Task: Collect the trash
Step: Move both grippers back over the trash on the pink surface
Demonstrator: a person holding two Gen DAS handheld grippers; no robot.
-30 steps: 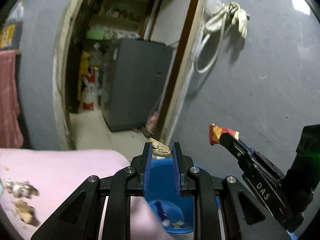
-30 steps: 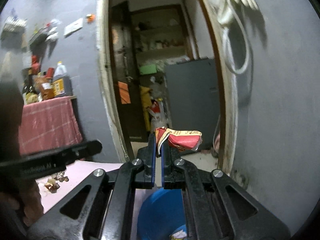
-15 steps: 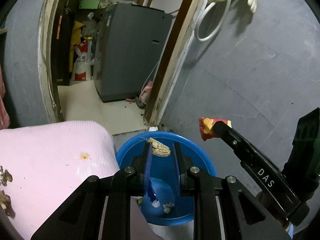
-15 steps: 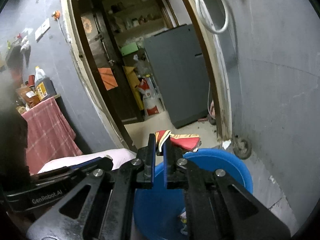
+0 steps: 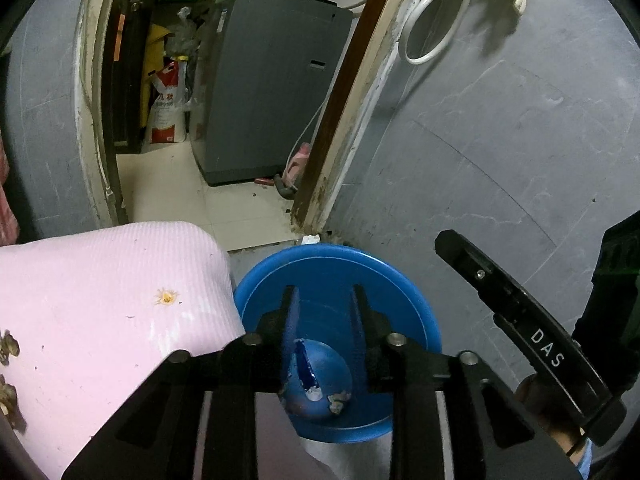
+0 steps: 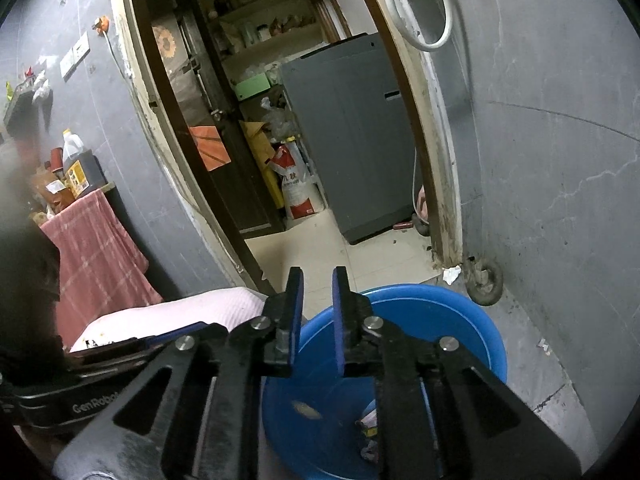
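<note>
Left wrist view, left hand-held gripper empty with fingers apart above a blue basin, trash scraps on its bottom, pink surface alongside; right wrist view, right hand-held gripper narrowly parted, empty, over the basin's near rim.

This is a lived-in home, a utility corner by a storeroom doorway: a grey washing machine stands on the tiled floor beside a printed sack, shelves of jars above, oil bottles and a hanging checked towel nearby.
</note>
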